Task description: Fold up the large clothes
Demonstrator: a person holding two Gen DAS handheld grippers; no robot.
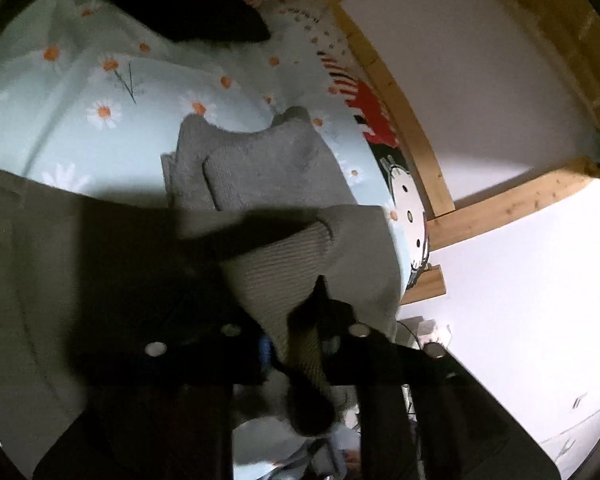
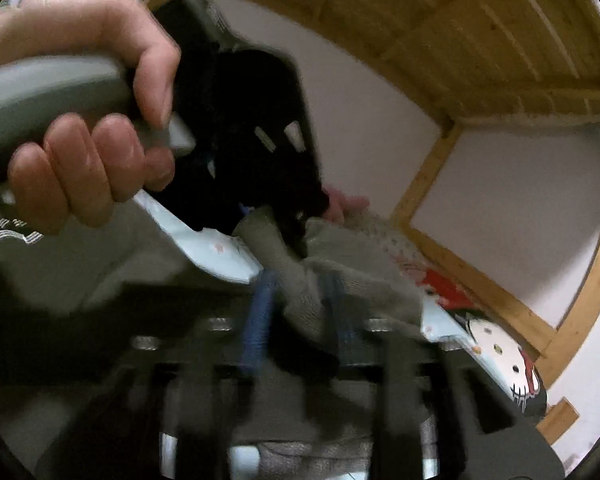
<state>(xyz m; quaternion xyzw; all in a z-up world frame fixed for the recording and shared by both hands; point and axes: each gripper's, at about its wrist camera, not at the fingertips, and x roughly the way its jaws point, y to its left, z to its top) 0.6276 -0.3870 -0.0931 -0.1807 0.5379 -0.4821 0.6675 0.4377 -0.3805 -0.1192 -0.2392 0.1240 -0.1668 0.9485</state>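
A large grey-beige knit garment (image 1: pixel 352 248) lies partly on a bed with a pale blue daisy-print sheet (image 1: pixel 100 112). My left gripper (image 1: pixel 296 340) is shut on its ribbed edge (image 1: pixel 276 272) and holds it up over the bed. In the right wrist view my right gripper (image 2: pixel 300 312) is shut on the same garment (image 2: pixel 340 276), its blue-padded fingers (image 2: pixel 258 320) pinching the knit. The other gripper (image 2: pixel 252 152) and the hand holding it (image 2: pixel 88 160) show just ahead, close to mine. A folded grey garment (image 1: pixel 256 160) lies on the sheet beyond.
A dark garment (image 1: pixel 188 0) lies at the far end of the bed. A Hello Kitty print cushion or blanket (image 1: pixel 408 200) lines the bed's right edge. A wooden bed frame (image 1: pixel 412 128) and a white wall (image 1: pixel 500 80) stand behind.
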